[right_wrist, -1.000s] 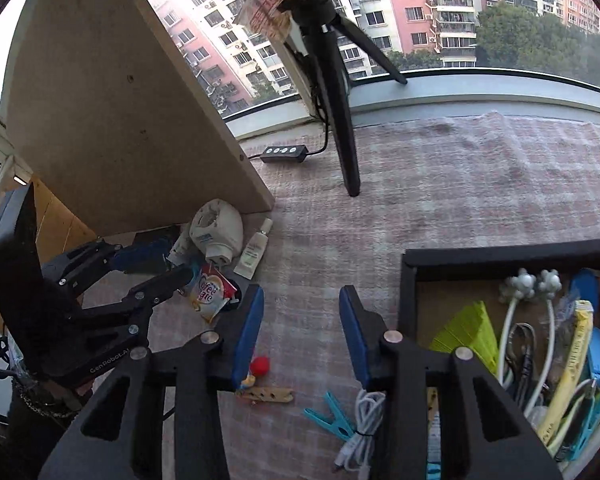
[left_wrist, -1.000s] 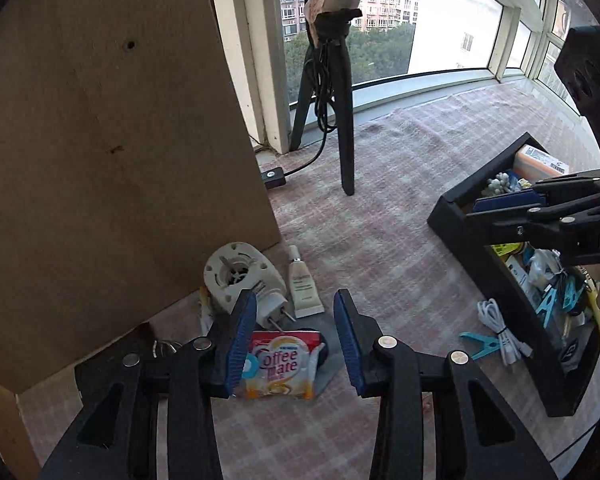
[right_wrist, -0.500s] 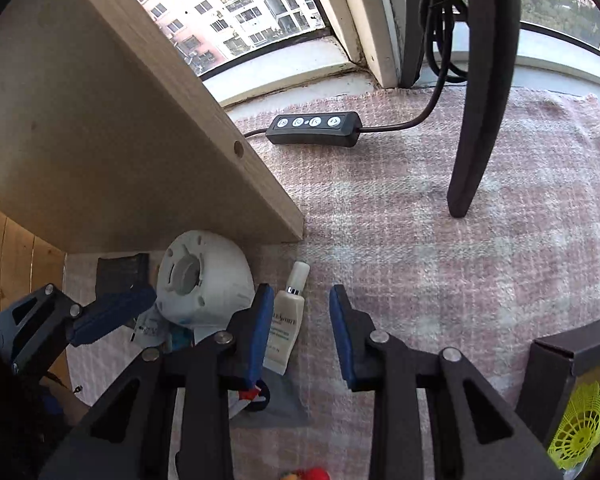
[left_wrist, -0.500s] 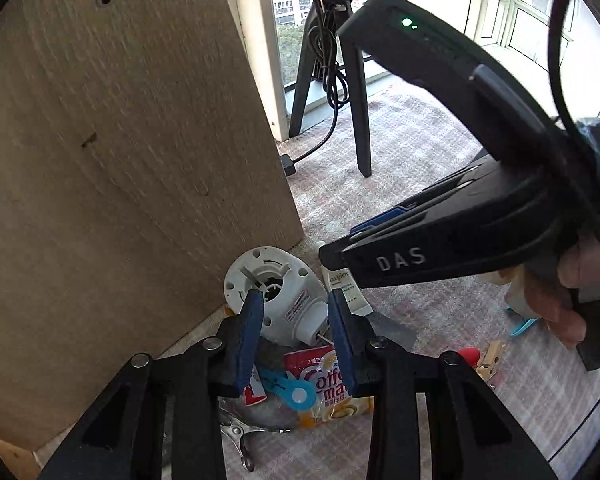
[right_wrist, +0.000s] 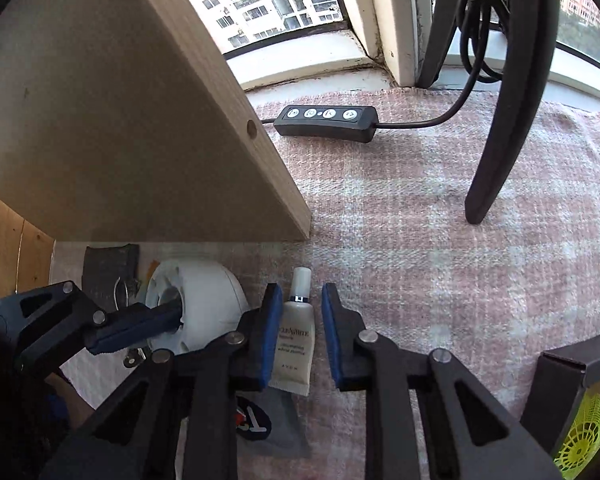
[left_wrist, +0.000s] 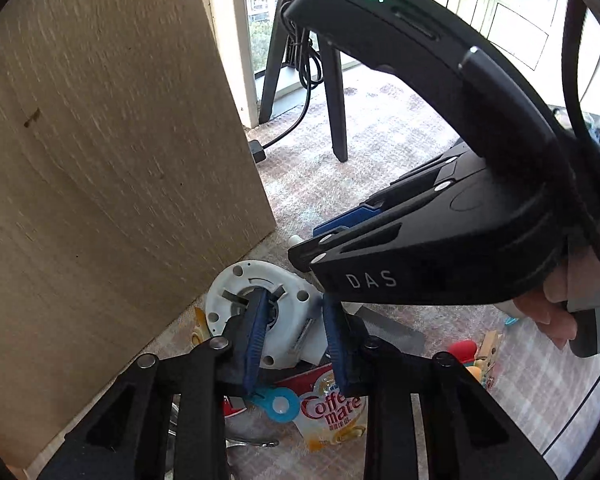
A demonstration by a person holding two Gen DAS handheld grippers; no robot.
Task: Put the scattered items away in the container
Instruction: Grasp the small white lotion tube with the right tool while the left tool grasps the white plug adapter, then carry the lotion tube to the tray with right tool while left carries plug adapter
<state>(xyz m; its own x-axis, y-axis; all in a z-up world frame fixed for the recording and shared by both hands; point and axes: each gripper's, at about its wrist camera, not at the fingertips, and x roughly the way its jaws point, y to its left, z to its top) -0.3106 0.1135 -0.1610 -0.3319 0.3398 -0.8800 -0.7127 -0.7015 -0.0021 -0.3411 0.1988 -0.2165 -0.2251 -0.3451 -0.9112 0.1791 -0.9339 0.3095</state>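
My left gripper (left_wrist: 294,336) is open, its jaws straddling the rim of a white round plastic device (left_wrist: 260,312); one blue pad sits in its central hole. That device also shows in the right wrist view (right_wrist: 204,304). My right gripper (right_wrist: 298,340) is open, its jaws on either side of a small white cream tube (right_wrist: 296,340) lying on the checked cloth; contact is unclear. The black container (right_wrist: 568,392) shows at the lower right edge. The right gripper body (left_wrist: 440,240) fills the left wrist view's right side.
A Coffee mate sachet (left_wrist: 332,416), a blue ring tag (left_wrist: 278,404), a red ball (left_wrist: 462,350) and a wooden peg (left_wrist: 488,350) lie near the device. A leaning wooden board (right_wrist: 120,120), a tripod leg (right_wrist: 496,148) and a cable remote (right_wrist: 326,122) stand behind.
Both grippers have moved forward and down: the left has reached the white device, the right has come around the cream tube. Both jaws have narrowed.
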